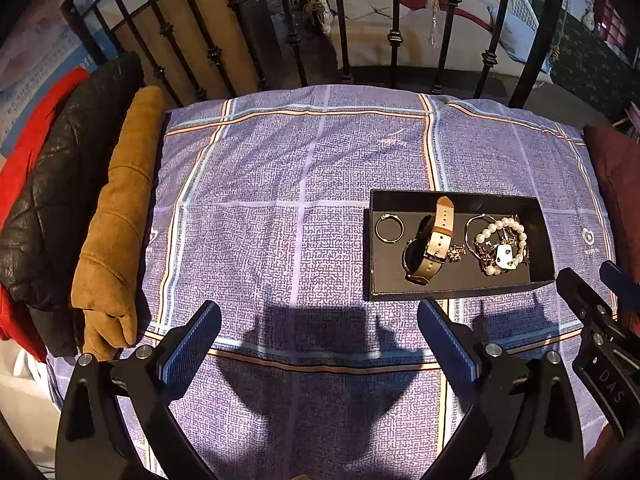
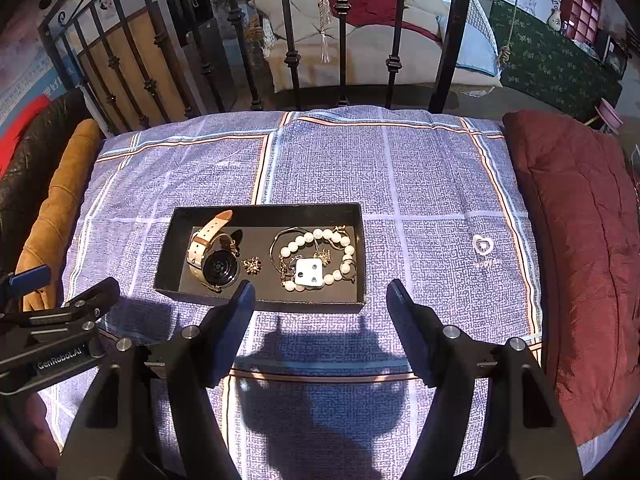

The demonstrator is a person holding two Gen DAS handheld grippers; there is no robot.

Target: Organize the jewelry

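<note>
A black open box (image 1: 460, 292) (image 2: 260, 306) lies on the blue checked bedspread. It holds a watch (image 1: 428, 248) (image 2: 214, 258) with a beige strap, a silver ring (image 1: 389, 229), a small gold piece (image 2: 252, 266), a pearl bracelet (image 1: 502, 246) (image 2: 320, 260), thin bangles and a white earring card (image 2: 310, 272). My left gripper (image 1: 320, 332) is open and empty, hovering left of and in front of the box. My right gripper (image 2: 320, 304) is open and empty, just in front of the box's right end.
Folded tan (image 1: 120, 220), black (image 1: 52, 200) and red clothes lie along the bed's left side. A maroon quilted cushion (image 2: 576, 248) lies at the right. A black iron bed rail (image 2: 340, 40) stands behind.
</note>
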